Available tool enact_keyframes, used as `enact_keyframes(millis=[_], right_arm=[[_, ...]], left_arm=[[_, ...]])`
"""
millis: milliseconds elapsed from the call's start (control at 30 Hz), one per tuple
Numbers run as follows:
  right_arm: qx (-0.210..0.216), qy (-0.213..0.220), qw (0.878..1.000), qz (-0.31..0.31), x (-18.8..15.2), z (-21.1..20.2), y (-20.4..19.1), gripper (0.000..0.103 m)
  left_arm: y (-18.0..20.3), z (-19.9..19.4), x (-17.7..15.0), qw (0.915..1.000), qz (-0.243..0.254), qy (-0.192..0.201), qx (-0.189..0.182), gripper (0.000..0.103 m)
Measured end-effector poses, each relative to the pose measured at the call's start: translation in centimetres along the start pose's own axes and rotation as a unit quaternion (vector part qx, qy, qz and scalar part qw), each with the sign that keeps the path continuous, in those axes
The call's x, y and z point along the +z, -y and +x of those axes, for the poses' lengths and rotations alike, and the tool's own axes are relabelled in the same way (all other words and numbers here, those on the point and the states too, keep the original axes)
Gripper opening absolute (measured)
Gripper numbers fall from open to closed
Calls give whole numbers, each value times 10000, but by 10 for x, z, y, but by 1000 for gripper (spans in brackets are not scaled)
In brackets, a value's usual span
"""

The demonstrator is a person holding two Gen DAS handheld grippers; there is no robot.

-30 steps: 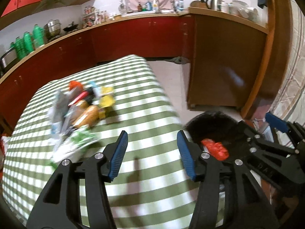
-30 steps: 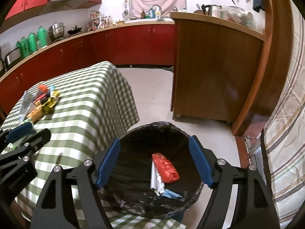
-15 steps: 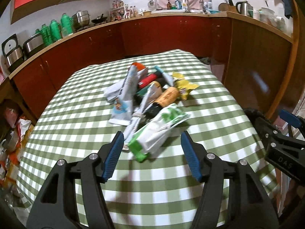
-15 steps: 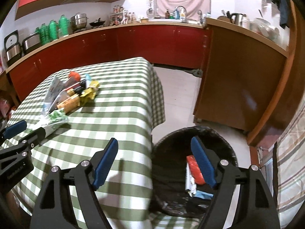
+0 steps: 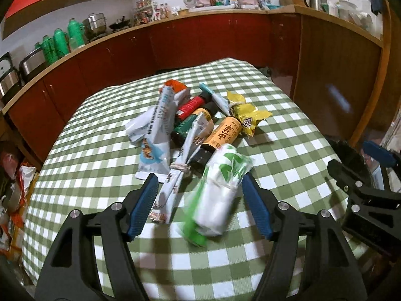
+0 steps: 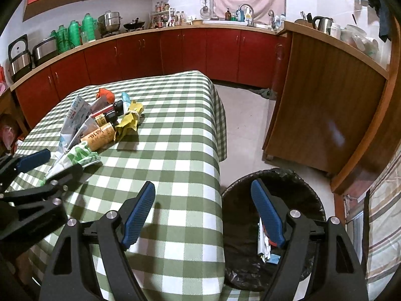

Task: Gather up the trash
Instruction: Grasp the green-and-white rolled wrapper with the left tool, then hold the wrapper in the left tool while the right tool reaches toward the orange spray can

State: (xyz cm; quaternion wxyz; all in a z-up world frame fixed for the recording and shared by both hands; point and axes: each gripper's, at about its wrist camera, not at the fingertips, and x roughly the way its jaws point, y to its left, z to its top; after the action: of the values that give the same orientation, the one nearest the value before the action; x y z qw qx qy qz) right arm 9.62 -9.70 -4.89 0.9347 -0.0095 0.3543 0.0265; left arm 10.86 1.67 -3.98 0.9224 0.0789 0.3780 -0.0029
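A heap of trash lies on the green checked table: a white and green wrapper, an orange bottle, a yellow packet, white pouches. My left gripper is open, and the white and green wrapper lies between its blue fingers. That wrapper also shows in the right wrist view beside the left gripper. My right gripper is open and empty over the table's edge and the black bin, which holds some trash.
Red kitchen cabinets run along the back, with pots and green flasks on the counter. A wooden counter unit stands right of the table. Tiled floor lies between table and unit. Bags sit on the floor at the far left.
My left gripper swung from near the bin toward the trash heap and closed in around the white and green wrapper. My right gripper moved from above the bin toward the table edge.
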Motion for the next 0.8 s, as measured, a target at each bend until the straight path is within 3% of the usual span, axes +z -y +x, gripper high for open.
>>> enact_keyframes(millis=[67, 233, 633, 800], right_arm=[[14, -2, 10000, -7, 1, 0, -1, 77], [21, -33, 10000, -32, 2, 1, -2, 77], [115, 29, 9998, -143, 6, -5, -16, 77], [180, 52, 9995, -264, 12, -2, -33, 77]], left_arm=[[2, 3, 0, 10000, 67, -27, -63, 59], [9, 6, -5, 9995, 266, -28, -182, 28], [-11, -15, -17, 9994, -54, 76, -323, 27], [-31, -26, -18, 9996, -174, 161, -151, 27]])
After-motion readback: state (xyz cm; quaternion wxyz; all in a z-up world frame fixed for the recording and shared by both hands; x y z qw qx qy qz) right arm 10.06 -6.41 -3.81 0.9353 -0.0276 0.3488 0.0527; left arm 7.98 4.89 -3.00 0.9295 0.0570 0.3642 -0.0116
